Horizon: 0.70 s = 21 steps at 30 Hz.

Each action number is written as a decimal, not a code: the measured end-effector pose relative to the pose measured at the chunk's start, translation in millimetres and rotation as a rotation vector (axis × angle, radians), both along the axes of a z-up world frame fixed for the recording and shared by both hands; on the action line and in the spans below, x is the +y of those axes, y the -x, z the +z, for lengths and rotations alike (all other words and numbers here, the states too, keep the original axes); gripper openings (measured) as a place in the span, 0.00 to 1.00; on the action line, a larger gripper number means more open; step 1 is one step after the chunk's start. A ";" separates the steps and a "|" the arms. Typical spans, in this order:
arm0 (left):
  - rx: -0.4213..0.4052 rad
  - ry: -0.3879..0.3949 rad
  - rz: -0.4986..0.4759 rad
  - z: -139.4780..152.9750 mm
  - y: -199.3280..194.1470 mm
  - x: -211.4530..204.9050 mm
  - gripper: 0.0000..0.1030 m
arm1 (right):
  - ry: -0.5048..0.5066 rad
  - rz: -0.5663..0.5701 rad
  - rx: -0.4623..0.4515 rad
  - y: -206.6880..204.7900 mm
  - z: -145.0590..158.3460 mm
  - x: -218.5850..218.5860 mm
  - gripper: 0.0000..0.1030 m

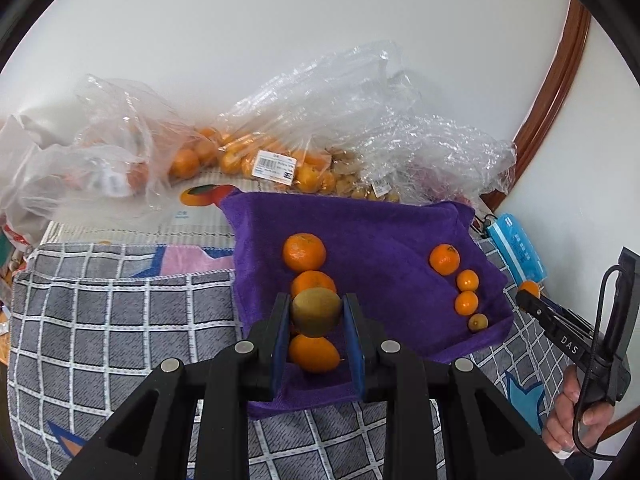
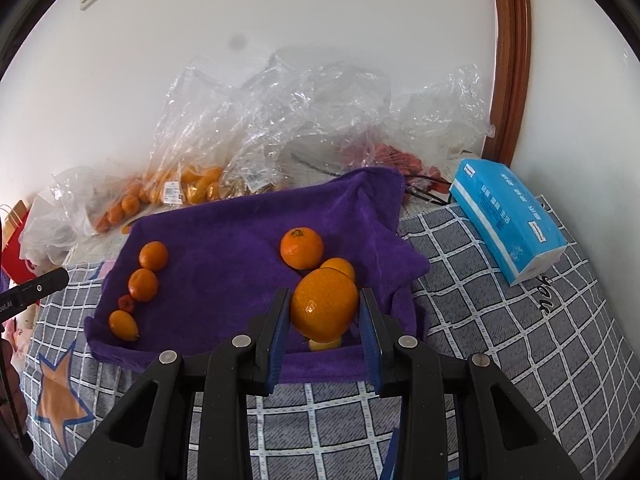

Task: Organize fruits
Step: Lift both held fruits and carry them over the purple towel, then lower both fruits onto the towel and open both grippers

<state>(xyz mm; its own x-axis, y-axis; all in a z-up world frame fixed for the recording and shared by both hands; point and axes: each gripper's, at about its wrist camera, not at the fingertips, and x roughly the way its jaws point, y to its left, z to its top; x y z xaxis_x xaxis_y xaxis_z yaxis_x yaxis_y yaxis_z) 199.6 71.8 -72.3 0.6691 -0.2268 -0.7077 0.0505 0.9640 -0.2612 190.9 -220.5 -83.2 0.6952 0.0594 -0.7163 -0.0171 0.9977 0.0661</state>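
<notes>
A purple towel lies on the checked bed cover, also in the right wrist view. My left gripper is shut on a brown kiwi, held above the towel's left row of oranges. A right row of smaller oranges ends in a small yellowish fruit. My right gripper is shut on an orange above the right row, over an orange and a yellow fruit. The left row lies at the towel's left.
Clear plastic bags of oranges and other fruit are heaped along the white wall behind the towel. A blue tissue pack lies right of the towel. A brown door frame stands at the right. The checked cover spreads left.
</notes>
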 end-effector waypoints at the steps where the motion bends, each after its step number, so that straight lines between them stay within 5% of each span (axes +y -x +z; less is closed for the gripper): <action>1: -0.009 -0.001 -0.006 -2.5 -2.2 -1.9 0.24 | -0.003 -0.003 0.003 -2.3 -2.6 -1.6 0.32; 21: 0.076 -0.079 -0.077 -36.7 -38.5 -54.4 0.24 | -0.030 -0.001 0.073 -33.2 -52.3 -12.6 0.32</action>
<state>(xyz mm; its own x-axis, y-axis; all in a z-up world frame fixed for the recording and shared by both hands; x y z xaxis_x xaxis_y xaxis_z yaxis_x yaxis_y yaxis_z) 238.1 17.4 -109.0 0.5957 -0.2168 -0.7734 0.1078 0.9758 -0.1905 224.1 -233.1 -135.5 0.6414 0.0811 -0.7629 -0.0101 0.9952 0.0973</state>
